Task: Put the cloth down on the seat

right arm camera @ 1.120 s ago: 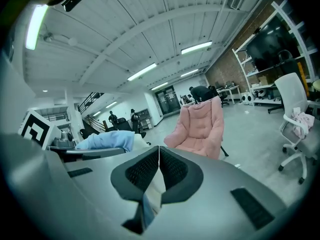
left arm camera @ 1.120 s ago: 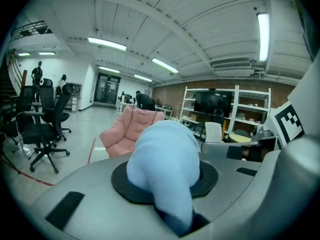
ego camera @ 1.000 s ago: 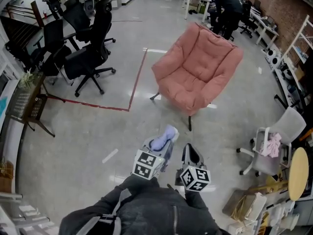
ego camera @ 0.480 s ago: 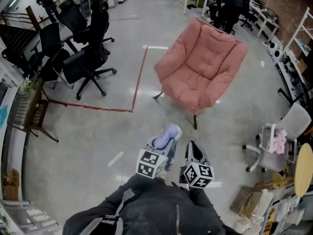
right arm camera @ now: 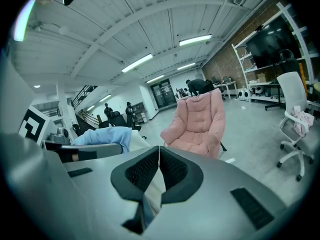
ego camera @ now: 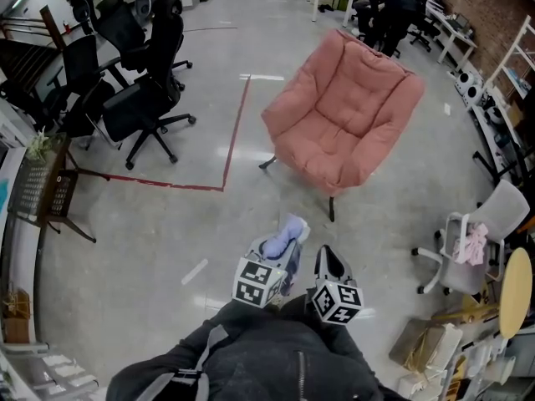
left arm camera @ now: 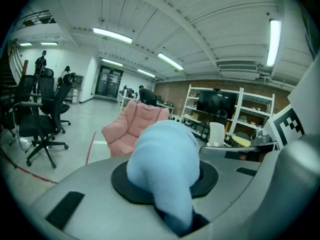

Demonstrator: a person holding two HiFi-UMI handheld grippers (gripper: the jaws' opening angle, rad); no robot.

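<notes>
The left gripper [ego camera: 290, 239] is pinching a light blue cloth [left arm camera: 162, 159] between its round black pads. The jaws are standing only a little apart, with the bunched fabric filling the gap and bulging over the pads. That tight bite is probably keeping the soft cloth from slipping while it is being carried.

The right gripper [right arm camera: 159, 150] is holding nothing. Its ribbed pads are meeting at the tips, and it is riding just to the right of the left one, likely tucked out of the way until it is needed.

Both grippers are pointing forward and slightly down, close to the person's dark jacket [ego camera: 251, 357] at the near edge of the head view.

The cloth is hanging in the air above the glossy grey floor [ego camera: 167, 232], well apart from the pink armchair [ego camera: 343, 115] that is standing farther ahead and a little to the right. Its padded seat [ego camera: 322, 161] is lying bare and facing the person, so the carry seems to be partway along, with the laying down not yet begun.

Black office chairs [ego camera: 142, 98] are clustering at the far left, beyond a red tape line [ego camera: 230, 140] on the floor.
</notes>
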